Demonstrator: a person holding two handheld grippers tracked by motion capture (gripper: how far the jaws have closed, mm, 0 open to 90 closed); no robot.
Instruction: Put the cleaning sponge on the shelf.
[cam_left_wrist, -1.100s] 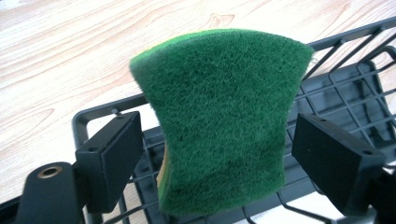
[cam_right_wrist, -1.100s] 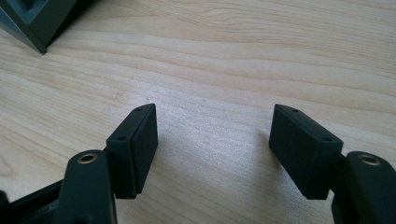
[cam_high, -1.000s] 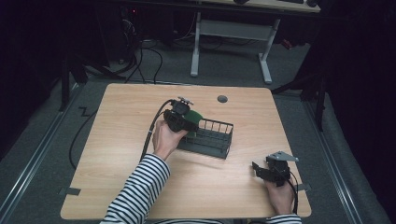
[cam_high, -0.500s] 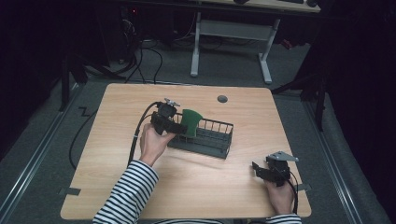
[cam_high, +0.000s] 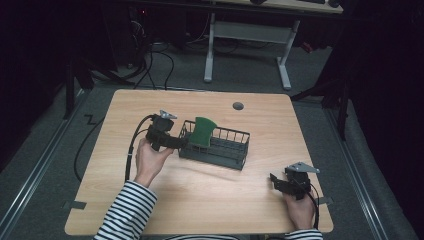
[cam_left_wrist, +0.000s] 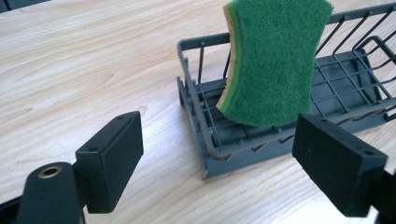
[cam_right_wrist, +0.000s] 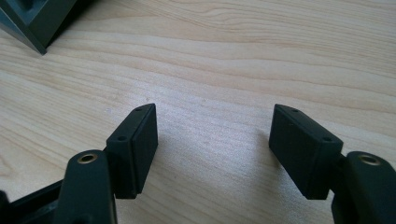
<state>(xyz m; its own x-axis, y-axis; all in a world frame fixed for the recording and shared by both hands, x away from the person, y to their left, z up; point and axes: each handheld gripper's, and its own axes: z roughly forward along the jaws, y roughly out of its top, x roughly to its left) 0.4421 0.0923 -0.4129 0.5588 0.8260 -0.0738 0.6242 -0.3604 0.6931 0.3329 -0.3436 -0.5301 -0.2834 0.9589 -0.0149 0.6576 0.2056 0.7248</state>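
Just beyond the spread left claw (cam_left_wrist: 217, 170), a green sponge (cam_left_wrist: 273, 60) upright in the wire rack (cam_left_wrist: 205, 140).

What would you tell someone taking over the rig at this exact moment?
Left gripper: open, empty, just off the rack's left end.
Right gripper: open, empty, over bare table near the front right corner.
Green scouring sponge: on edge inside the dark wire rack at its left end, leaning on the wire wall, free of both grippers.
Done: sponge appears placed in the rack.
Left: probably only drawing the left gripper away; check the sponge stays put.
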